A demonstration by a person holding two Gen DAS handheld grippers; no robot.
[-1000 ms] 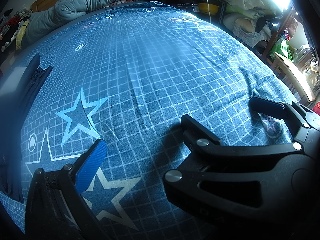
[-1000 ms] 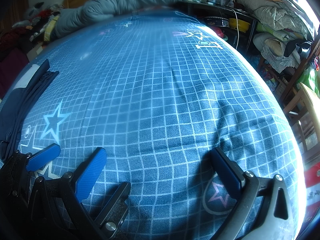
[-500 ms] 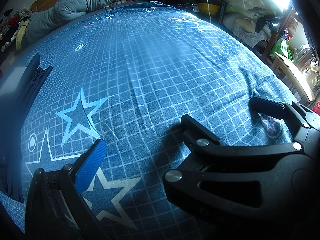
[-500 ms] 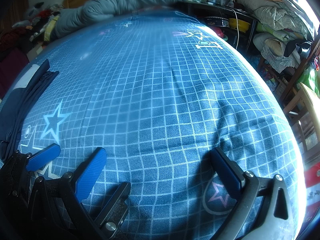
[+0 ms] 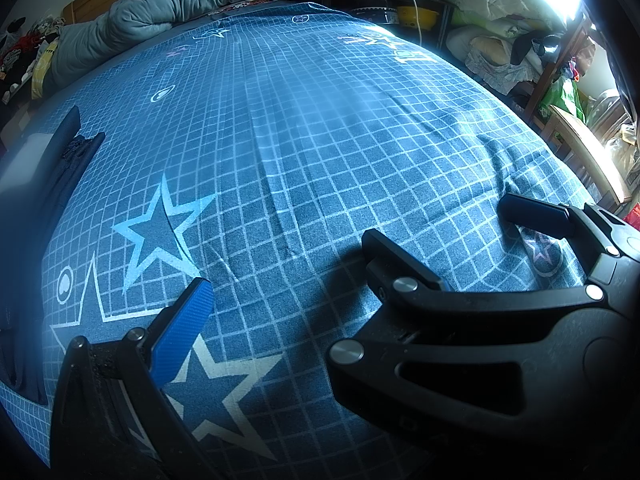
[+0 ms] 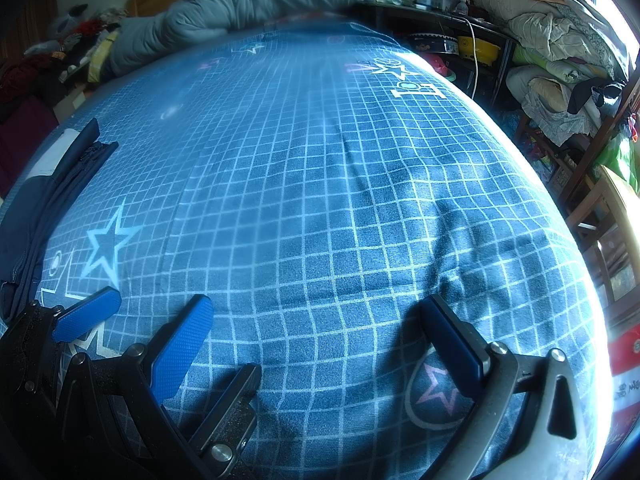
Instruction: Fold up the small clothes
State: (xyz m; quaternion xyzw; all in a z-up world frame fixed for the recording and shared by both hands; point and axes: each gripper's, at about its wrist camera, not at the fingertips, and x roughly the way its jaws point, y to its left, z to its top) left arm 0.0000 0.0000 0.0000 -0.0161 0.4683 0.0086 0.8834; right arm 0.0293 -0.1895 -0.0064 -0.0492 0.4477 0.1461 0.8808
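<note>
Clothes (image 6: 48, 204) for folding, a dark navy bundle with a pale patch, lay bunched along the left edge of the bed (image 6: 320, 184), half off its grid-and-star sheet; nothing had been spread on the middle of the bed, so the folding itself looked not yet begun; that broad flat middle was probably meant as the working surface. At the head of the bed a grey duvet (image 6: 240, 4) sat rolled up, likely pushed there to free room. Both tools hovered low at the foot of the bed, close side by side; the right gripper (image 6: 316, 320) had its jaws spread wide with only sheet between them, holding nothing. The left gripper (image 5: 320, 300) showed one blue pad (image 5: 180, 336) in its own view, the other hidden behind the right tool; from the right wrist view its fingers stood well apart, so it seemed wide and empty too. Held open like that, they appeared ready to reach towards the bed's left edge for the bundle; its crumpled layers could make picking a single garment awkward.
</note>
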